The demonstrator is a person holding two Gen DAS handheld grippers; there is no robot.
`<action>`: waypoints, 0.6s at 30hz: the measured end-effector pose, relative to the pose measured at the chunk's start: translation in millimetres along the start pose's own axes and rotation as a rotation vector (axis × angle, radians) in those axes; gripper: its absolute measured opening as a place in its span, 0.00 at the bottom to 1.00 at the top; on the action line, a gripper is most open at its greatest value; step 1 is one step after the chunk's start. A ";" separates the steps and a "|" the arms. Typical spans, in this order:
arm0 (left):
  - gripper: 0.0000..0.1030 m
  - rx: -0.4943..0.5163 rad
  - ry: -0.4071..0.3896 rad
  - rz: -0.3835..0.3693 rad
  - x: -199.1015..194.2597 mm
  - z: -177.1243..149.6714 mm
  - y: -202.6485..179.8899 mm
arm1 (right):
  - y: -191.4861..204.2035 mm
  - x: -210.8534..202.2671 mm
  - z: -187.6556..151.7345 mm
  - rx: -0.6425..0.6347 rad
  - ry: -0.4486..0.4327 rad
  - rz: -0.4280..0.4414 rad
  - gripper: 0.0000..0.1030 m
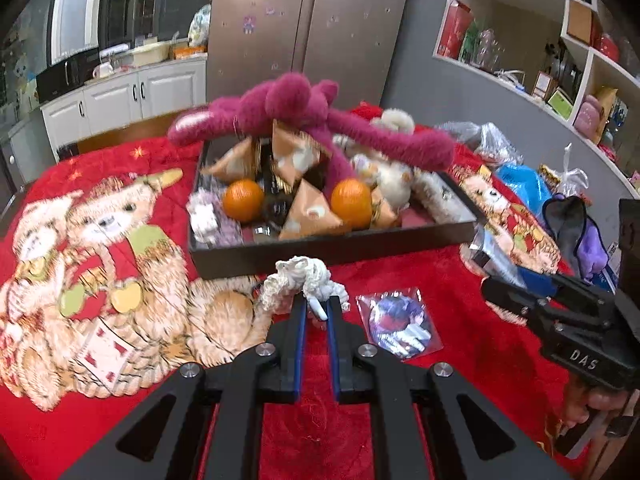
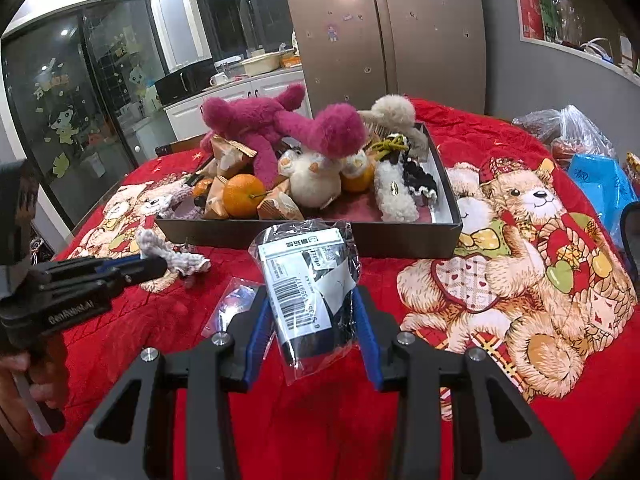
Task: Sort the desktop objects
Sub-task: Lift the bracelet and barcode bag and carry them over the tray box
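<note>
knitted scrunchie (image 1: 304, 280) clamped in left tool (image 1: 318, 308); right tool (image 2: 312, 312) grips plastic packet (image 2: 310, 280).

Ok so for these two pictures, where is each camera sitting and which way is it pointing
Left wrist: on the left gripper, looking down its fingers at the dark tray; the jaws pinch a white knitted piece; the right gripper shows at right.
Right wrist: on the right gripper, facing the same tray; it grips a bagged item; the left gripper and a hand show at left.
Shared: tray, pink plush, red blanket.
</note>
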State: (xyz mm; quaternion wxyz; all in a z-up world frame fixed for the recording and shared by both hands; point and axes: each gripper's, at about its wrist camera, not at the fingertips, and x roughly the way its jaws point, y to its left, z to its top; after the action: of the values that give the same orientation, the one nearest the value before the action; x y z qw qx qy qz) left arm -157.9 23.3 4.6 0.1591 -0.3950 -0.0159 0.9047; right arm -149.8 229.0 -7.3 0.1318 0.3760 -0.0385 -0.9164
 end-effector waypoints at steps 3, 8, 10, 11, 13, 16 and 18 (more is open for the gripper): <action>0.09 -0.008 -0.024 -0.015 -10.4 6.6 0.1 | 3.3 -5.9 1.4 -0.008 -0.014 0.004 0.40; 0.09 -0.001 -0.074 -0.035 -33.6 19.4 0.5 | 8.3 -17.1 4.2 -0.008 -0.041 0.026 0.40; 0.09 -0.001 -0.094 -0.045 -44.3 24.9 3.3 | 10.4 -22.3 5.4 -0.005 -0.052 0.041 0.40; 0.09 -0.004 -0.106 -0.047 -49.7 27.4 4.5 | 11.1 -24.1 6.4 -0.004 -0.056 0.047 0.40; 0.09 -0.005 -0.128 -0.042 -58.9 31.2 7.4 | 13.3 -28.9 7.4 -0.004 -0.067 0.052 0.40; 0.09 -0.005 -0.147 -0.041 -67.8 33.1 9.5 | 16.8 -35.5 8.4 -0.004 -0.081 0.062 0.40; 0.09 0.000 -0.150 -0.048 -70.0 33.5 8.0 | 19.3 -40.4 9.2 -0.008 -0.092 0.068 0.40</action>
State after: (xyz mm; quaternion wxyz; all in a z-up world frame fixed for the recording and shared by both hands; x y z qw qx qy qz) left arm -139.6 -2.1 76.1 0.1790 -0.3259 -0.0373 0.9276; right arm -124.6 221.1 29.9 0.1625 0.3313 -0.0539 -0.9279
